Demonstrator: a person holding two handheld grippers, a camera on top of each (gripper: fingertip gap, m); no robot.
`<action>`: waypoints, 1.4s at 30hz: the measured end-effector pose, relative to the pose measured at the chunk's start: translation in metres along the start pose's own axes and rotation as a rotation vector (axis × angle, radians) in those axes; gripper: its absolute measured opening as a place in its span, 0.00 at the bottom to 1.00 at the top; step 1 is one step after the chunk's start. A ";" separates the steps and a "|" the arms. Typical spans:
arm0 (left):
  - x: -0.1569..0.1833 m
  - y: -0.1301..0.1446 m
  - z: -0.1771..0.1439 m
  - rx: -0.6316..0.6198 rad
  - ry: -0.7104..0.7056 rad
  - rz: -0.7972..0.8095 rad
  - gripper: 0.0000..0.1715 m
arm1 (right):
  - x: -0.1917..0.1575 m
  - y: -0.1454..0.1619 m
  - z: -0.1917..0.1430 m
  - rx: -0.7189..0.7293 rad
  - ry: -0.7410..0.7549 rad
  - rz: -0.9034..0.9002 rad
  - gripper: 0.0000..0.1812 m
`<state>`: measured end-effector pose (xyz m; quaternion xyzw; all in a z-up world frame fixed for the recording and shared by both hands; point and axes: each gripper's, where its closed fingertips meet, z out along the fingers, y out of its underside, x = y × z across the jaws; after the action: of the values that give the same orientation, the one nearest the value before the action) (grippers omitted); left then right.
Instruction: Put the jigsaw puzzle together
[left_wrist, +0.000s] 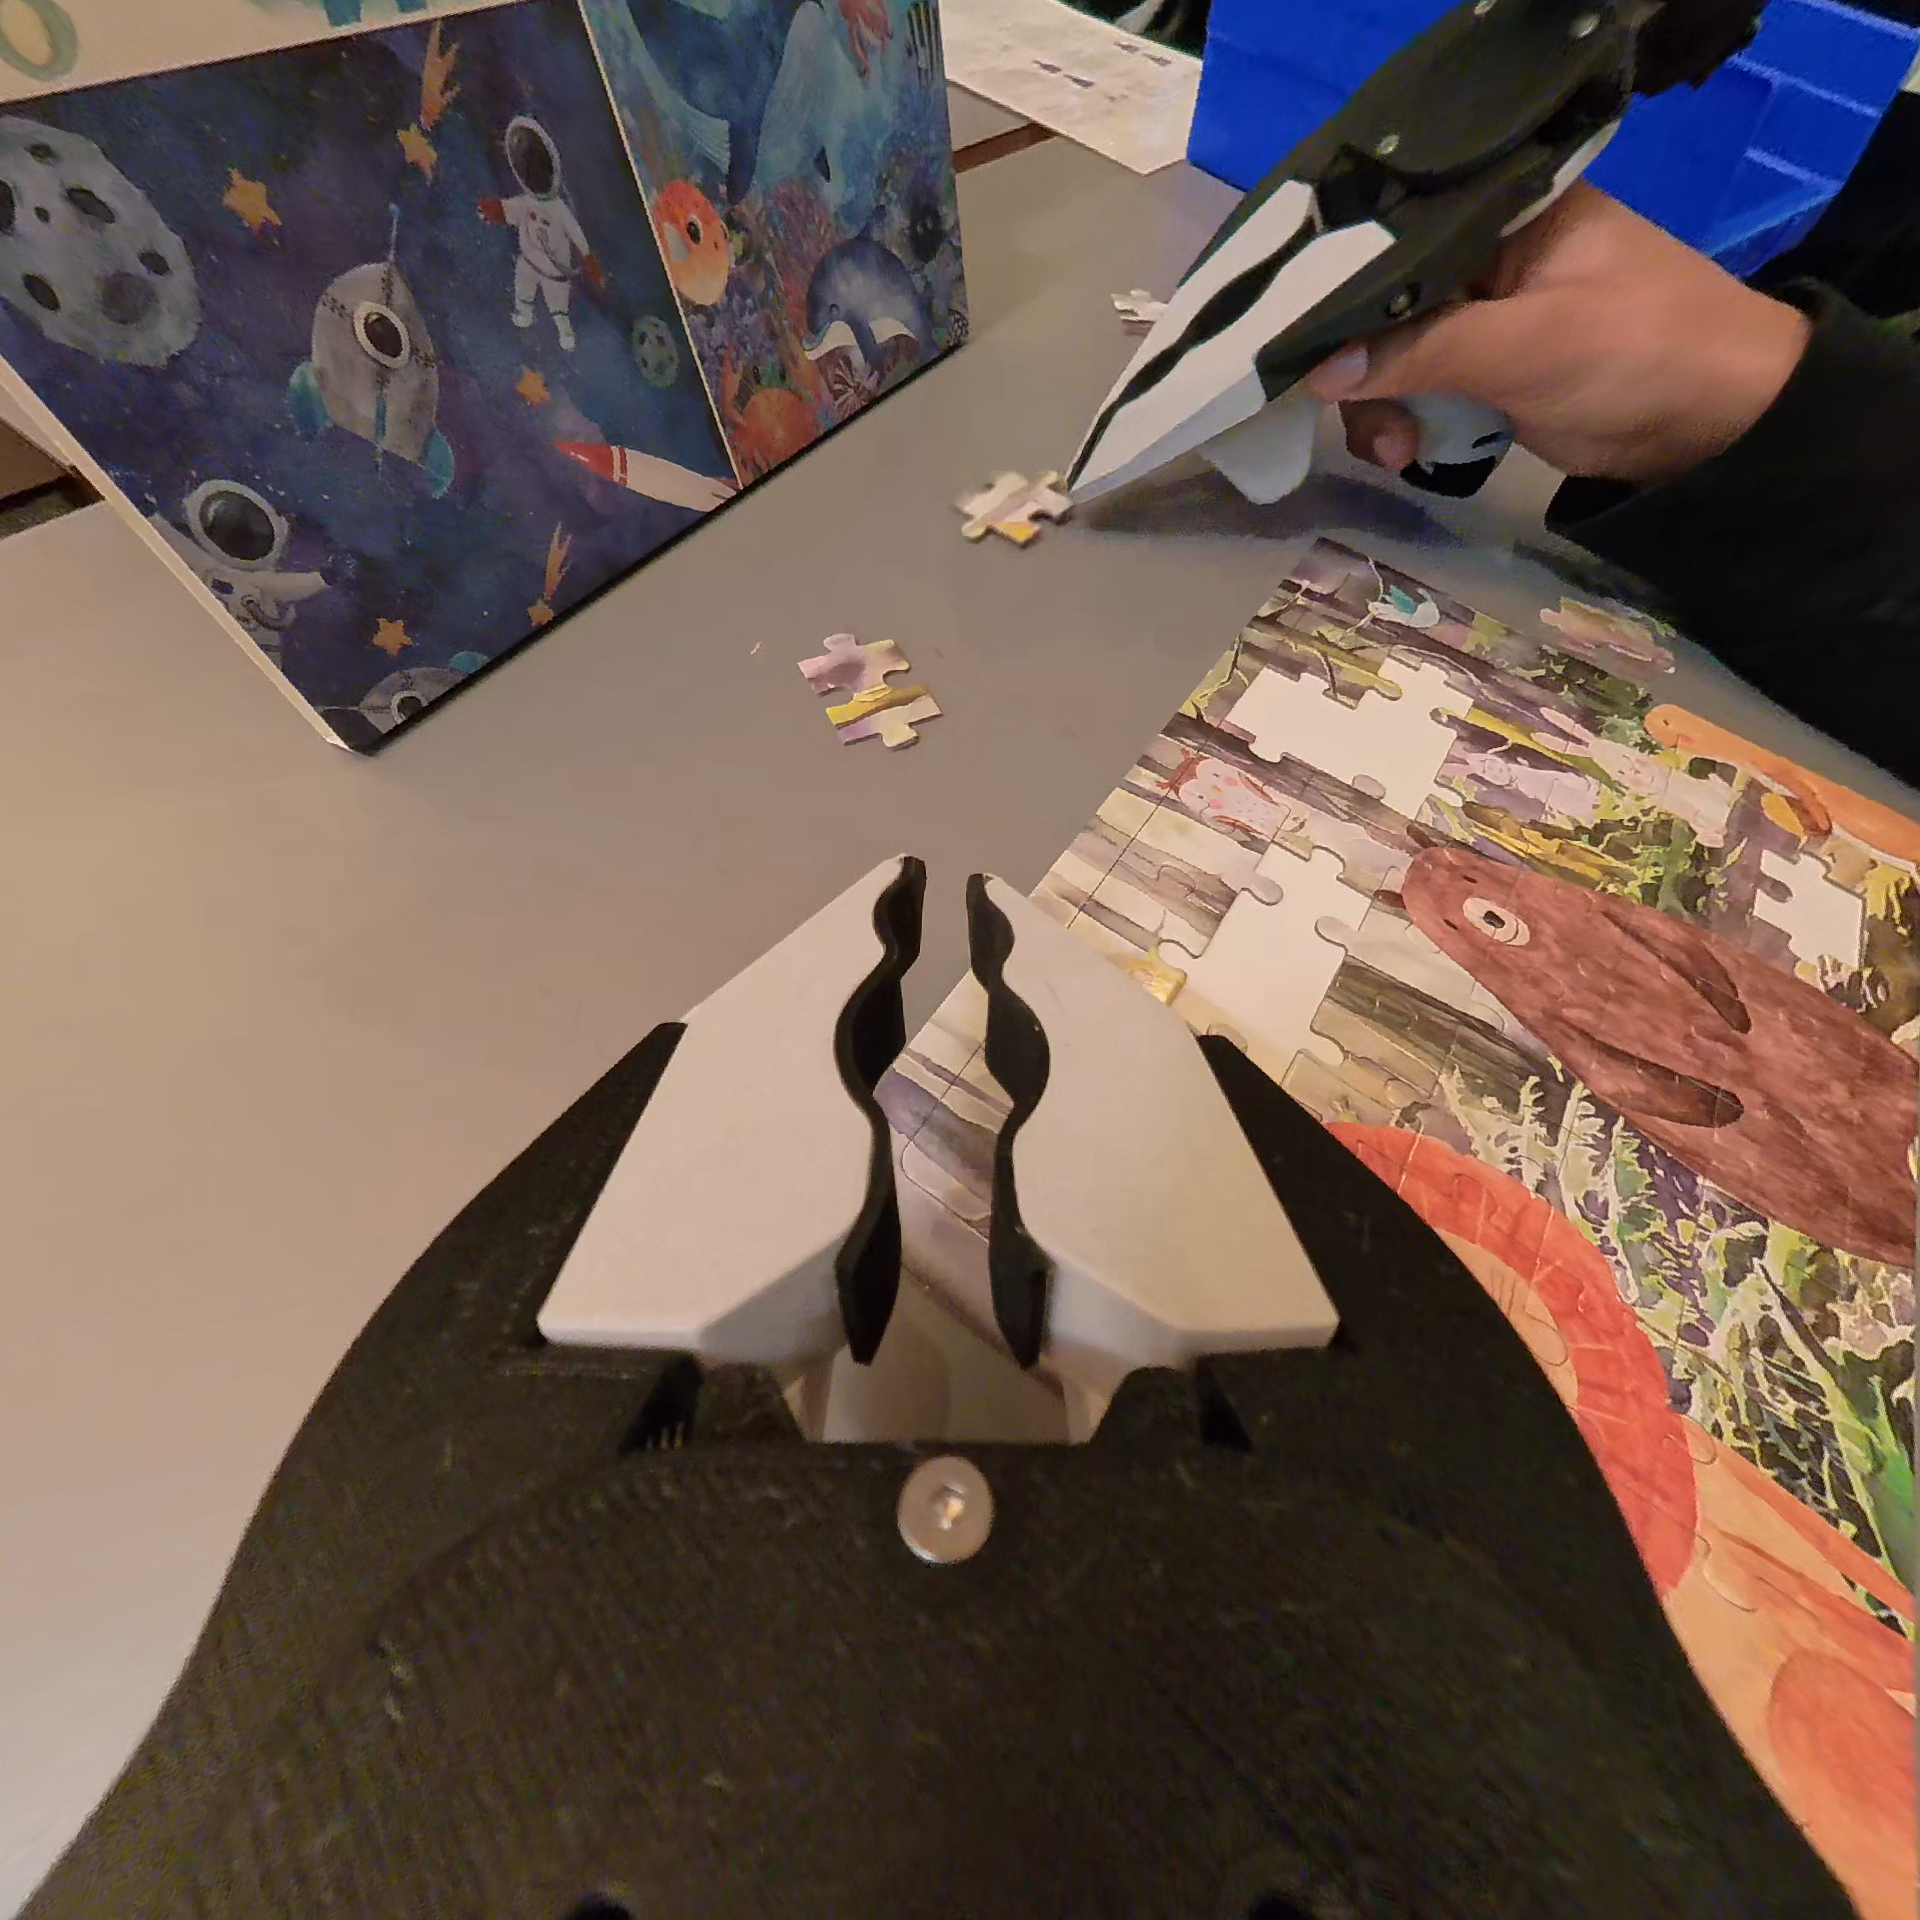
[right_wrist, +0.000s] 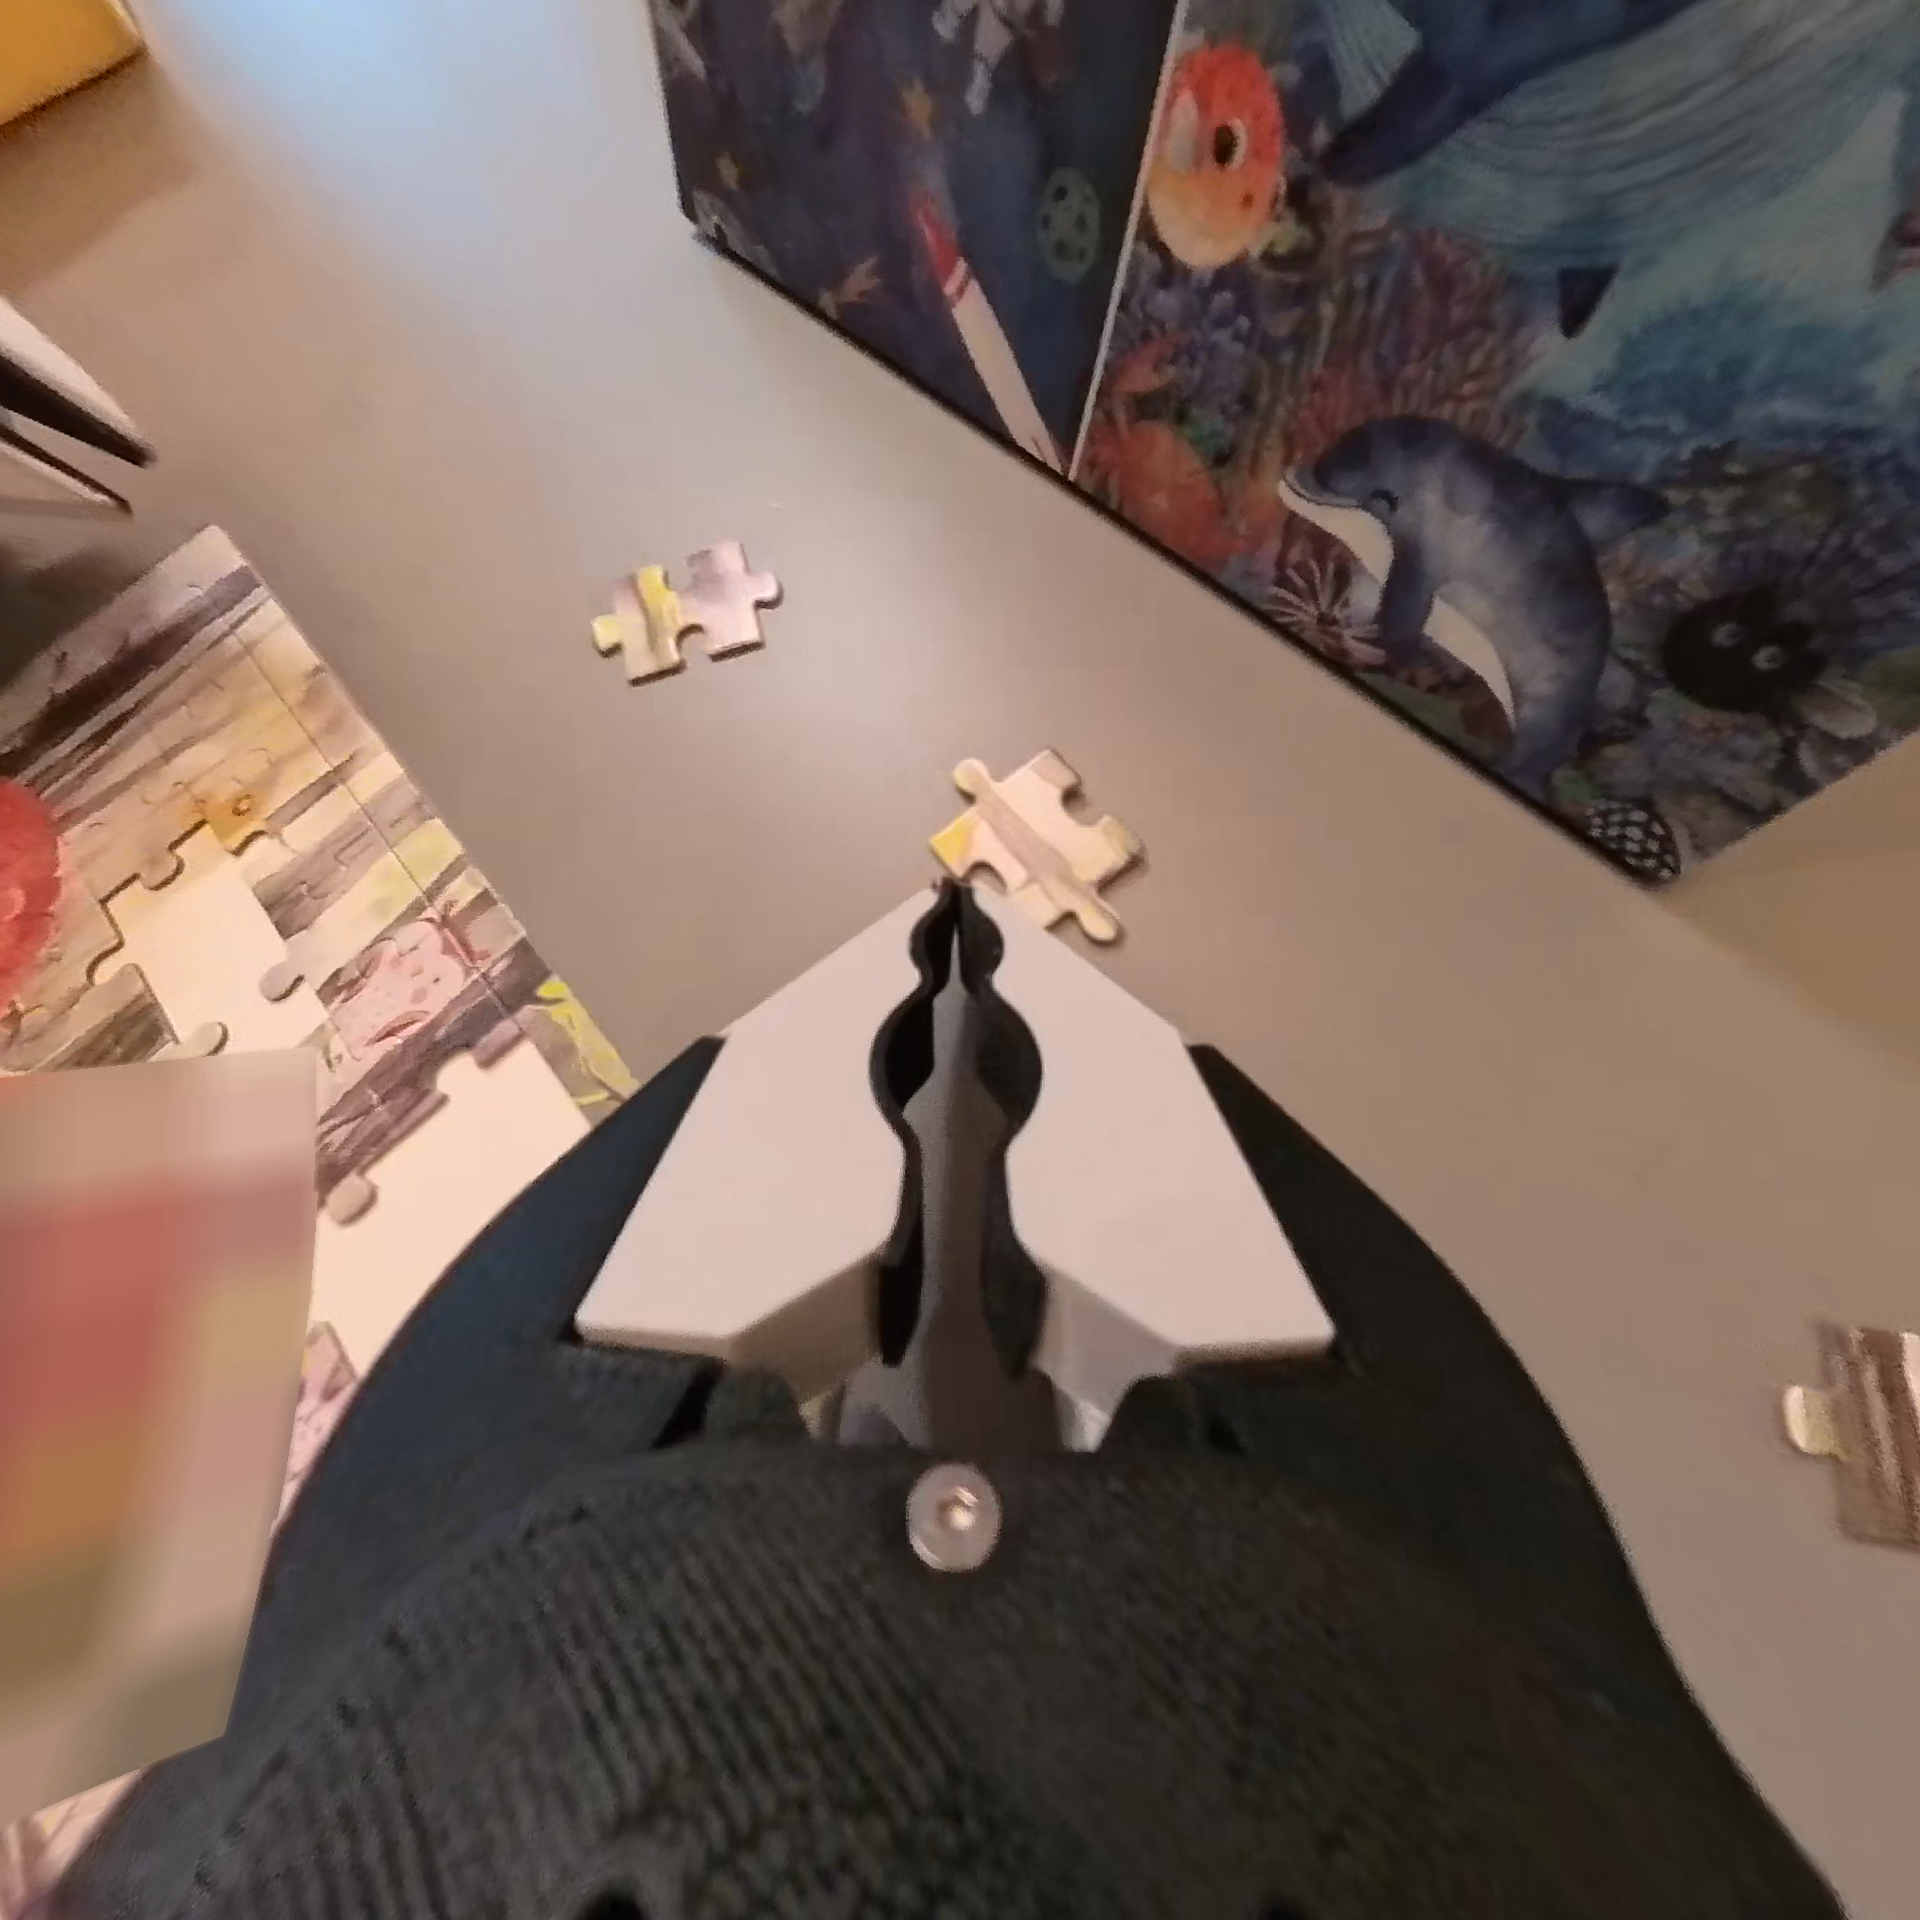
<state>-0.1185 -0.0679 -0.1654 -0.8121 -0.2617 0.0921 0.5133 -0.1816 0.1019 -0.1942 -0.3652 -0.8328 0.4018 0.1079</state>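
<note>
The partly built jigsaw (left_wrist: 1507, 935) lies on the grey table (left_wrist: 416, 987) with several white gaps; it also shows in the right wrist view (right_wrist: 312, 831). My left gripper (left_wrist: 945, 878) is over its near-left corner, fingers slightly apart with nothing between them. My right gripper (right_wrist: 951, 896) is shut, its tips down at the near edge of a loose pale piece (right_wrist: 1039, 842) that lies flat on the table. The left wrist view shows that gripper (left_wrist: 1075, 488) with its tip at the same piece (left_wrist: 1013, 507).
Two joined loose pieces (left_wrist: 871, 691) lie mid-table, also in the right view (right_wrist: 686, 611). Another piece (right_wrist: 1860, 1444) lies at the right. A picture-covered box (left_wrist: 364, 343) stands at the back left. A blue bin (left_wrist: 1714, 135) and a paper sheet (left_wrist: 1070, 73) are behind. A hand (left_wrist: 1558, 353) holds the right gripper. Some 20 cm of space lies between my two pairs of fingers. My left tips are roughly 15 cm from the partly built jigsaw (left_wrist: 1507, 935).
</note>
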 end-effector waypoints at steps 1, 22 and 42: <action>0.001 0.000 0.000 -0.002 0.003 0.001 0.04 | -0.004 -0.001 0.000 -0.006 -0.001 -0.017 0.00; 0.006 0.002 0.003 -0.022 0.000 0.043 0.04 | -0.025 0.013 -0.005 -0.051 -0.211 -0.030 0.12; 0.007 0.003 0.004 -0.030 0.005 0.046 0.04 | -0.018 0.013 0.002 -0.036 -0.165 -0.028 0.25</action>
<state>-0.1131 -0.0622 -0.1692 -0.8256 -0.2430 0.0978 0.4997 -0.1625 0.0935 -0.2032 -0.3212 -0.8510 0.4138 0.0380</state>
